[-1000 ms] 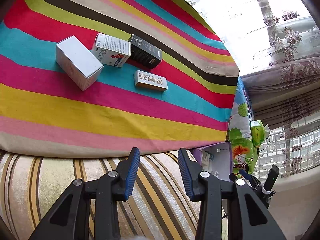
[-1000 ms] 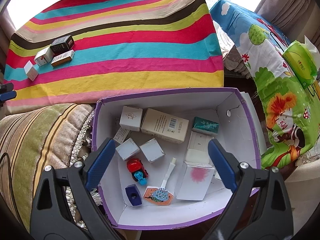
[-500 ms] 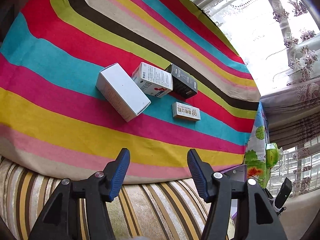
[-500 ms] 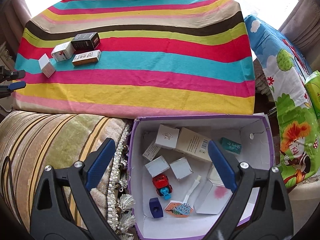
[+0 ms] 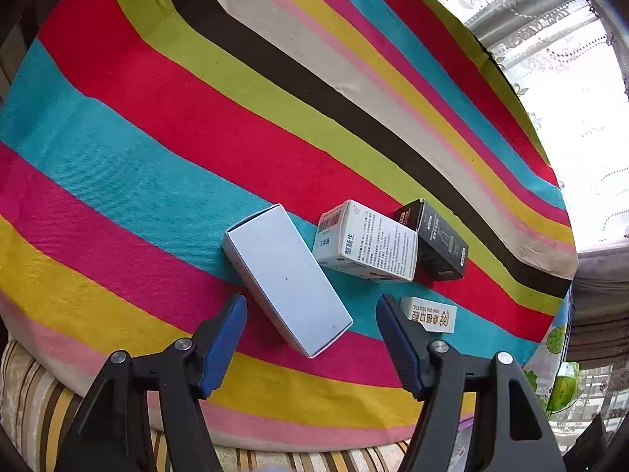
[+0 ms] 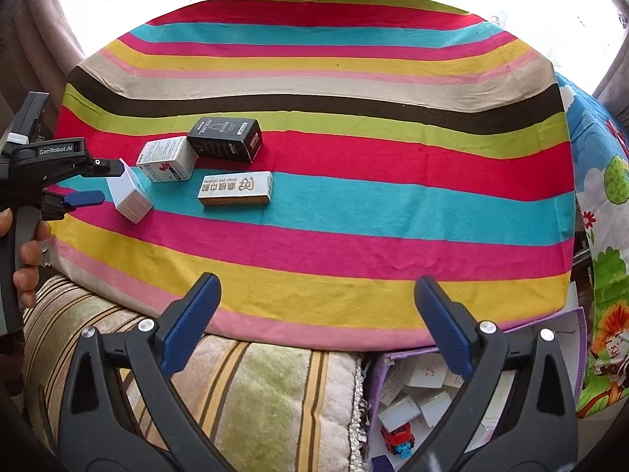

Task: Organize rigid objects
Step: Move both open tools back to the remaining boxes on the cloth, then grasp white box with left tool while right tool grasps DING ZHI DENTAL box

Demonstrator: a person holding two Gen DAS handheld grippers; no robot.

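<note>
Four boxes (image 6: 235, 188) (clustered) on cloth (image 6: 354, 212), bin (image 6: 424, 405) before

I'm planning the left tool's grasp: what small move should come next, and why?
Probably ease the left tool down so its fingers straddle the plain white box. Its jaws are opening with nothing between them, the box lies just ahead, nearest of the four on the striped cloth, and it is skewed, so a slight roll may help.

"GenRobot.AI" on the left gripper (image 6: 84, 183), "DING ZHI DENTAL" on the beige box (image 6: 235, 188)
</note>
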